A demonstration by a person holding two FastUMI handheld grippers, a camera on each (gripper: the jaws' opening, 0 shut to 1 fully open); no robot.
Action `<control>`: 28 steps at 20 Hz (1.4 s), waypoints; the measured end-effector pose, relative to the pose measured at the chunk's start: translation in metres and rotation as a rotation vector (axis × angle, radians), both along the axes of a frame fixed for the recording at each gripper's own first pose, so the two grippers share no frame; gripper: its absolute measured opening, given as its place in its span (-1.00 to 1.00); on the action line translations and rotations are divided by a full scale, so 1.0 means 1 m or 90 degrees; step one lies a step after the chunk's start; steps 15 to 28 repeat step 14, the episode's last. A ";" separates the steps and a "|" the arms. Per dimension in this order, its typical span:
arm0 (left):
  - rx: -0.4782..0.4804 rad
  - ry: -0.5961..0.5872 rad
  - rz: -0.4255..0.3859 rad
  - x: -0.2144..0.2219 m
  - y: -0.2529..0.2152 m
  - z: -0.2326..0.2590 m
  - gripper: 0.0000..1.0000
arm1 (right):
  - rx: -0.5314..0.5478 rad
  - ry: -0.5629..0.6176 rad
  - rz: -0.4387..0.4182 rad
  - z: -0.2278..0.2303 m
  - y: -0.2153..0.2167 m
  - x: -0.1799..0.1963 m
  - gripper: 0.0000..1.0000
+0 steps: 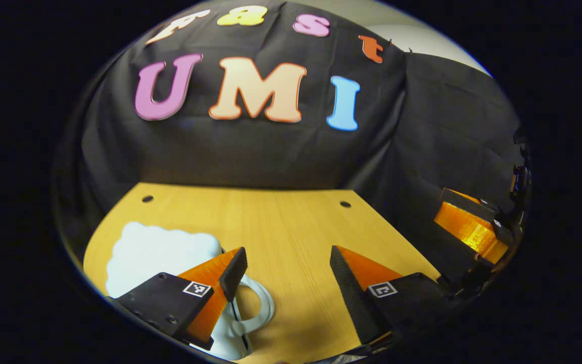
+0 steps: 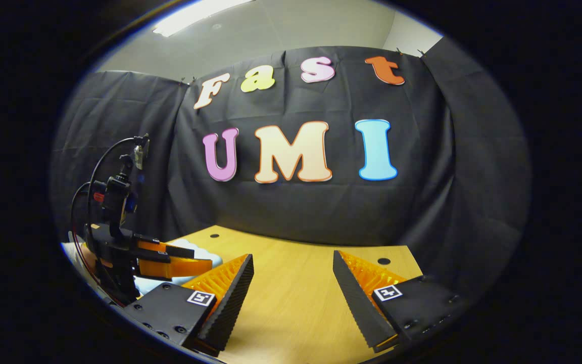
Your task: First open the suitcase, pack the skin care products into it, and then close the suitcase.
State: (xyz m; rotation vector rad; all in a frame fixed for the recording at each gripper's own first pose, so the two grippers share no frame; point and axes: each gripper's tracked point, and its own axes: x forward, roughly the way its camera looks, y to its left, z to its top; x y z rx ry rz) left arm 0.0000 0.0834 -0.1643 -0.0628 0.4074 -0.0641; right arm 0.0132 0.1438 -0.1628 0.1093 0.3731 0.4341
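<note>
- In your left gripper view, the white cloud-shaped suitcase (image 1: pixel 162 253) lies flat on the wooden table (image 1: pixel 291 222), at the near left part of the tabletop. Its scalloped edge faces the booth wall, and its looped handle (image 1: pixel 258 306) curls toward the middle of the table.
- Your left gripper (image 1: pixel 288 270) hangs above the table with its fingers spread wide and nothing between them. Its left finger sits in front of the suitcase's handle end; whether it touches the case, you cannot tell from here. Bare wood shows in the gap between the two fingers.
- Farther right in that same view, at the table's right edge, you can see your right gripper from the side, off the tabletop against the black cloth.
- In your right gripper view, the left gripper (image 2: pixel 197 264) shows at the far left with its camera mount and cables rising above it. A pale sliver of the suitcase (image 2: pixel 197 249) peeks out just behind its fingers.
- Your right gripper (image 2: pixel 293 283) is also wide open and holds nothing; its fingers frame bare wood of the table (image 2: pixel 296 263), near the table's right back corner, well apart from the suitcase.
</note>
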 end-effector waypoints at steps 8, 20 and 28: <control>0.110 -0.220 0.070 0.009 0.003 0.140 0.90 | 0.063 -0.146 -0.168 0.109 -0.026 0.044 0.94; 0.048 -0.267 0.020 0.013 -0.006 0.180 0.90 | 0.039 -0.193 -0.218 0.144 -0.034 0.032 0.94; 0.048 -0.267 0.020 0.013 -0.006 0.180 0.90 | 0.039 -0.193 -0.218 0.144 -0.034 0.032 0.94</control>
